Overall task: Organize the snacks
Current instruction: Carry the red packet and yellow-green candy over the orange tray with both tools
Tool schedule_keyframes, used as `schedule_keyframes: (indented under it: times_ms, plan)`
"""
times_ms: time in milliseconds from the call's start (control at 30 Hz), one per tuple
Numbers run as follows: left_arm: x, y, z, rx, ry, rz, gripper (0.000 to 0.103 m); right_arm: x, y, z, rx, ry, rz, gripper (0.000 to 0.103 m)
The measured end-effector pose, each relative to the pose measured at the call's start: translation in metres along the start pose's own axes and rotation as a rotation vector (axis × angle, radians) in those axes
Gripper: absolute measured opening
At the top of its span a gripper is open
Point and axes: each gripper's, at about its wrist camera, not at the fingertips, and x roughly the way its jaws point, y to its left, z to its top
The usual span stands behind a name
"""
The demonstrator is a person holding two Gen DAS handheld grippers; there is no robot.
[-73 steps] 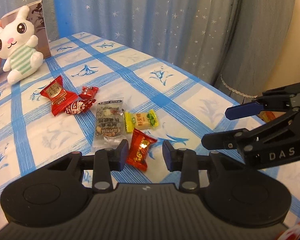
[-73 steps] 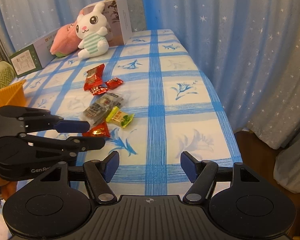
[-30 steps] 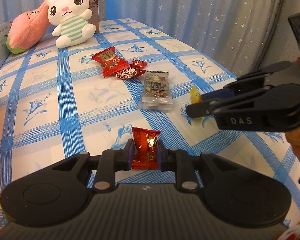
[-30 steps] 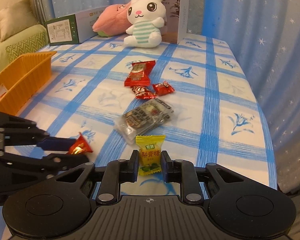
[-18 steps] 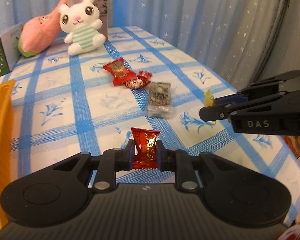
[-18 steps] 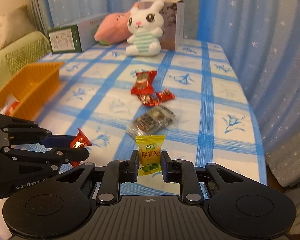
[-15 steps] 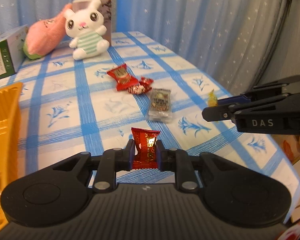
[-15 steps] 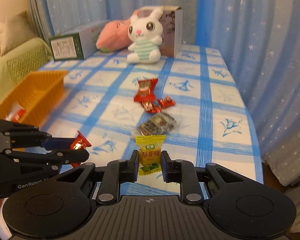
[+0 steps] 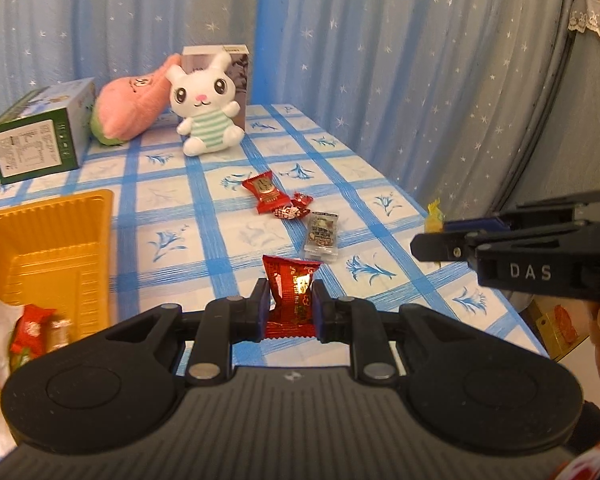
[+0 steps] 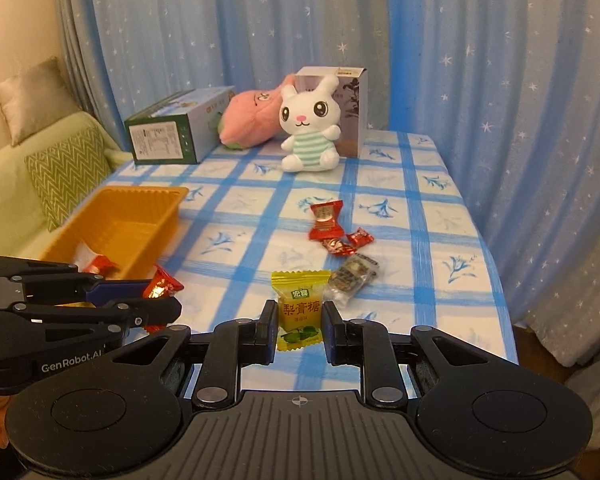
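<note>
My left gripper is shut on a shiny red candy packet, held above the blue-checked tablecloth. My right gripper is shut on a yellow candy packet. In the right wrist view the left gripper reaches in from the left with its red candy. An orange tray at the left holds a few wrapped snacks. On the cloth lie a flat red packet, two small red candies and a clear nut packet.
A white bunny toy, a pink plush, a green carton and a grey box line the table's far end. Starred curtains hang behind and right. The table's edge runs along the right. A sofa stands left.
Both grippers have risen and pulled back from the table, each with its candy, so the cloth looks farther away. The orange tray has come into both views at the left.
</note>
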Motion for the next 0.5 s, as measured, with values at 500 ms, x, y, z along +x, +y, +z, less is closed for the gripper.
schedule_keyframes:
  times_ms: [500]
  plan:
    - [-0.058,0.019,-0.02,-0.015,-0.016,0.032,0.019,-0.03,0.056,-0.028,0.068,-0.002,-0.017,0.023]
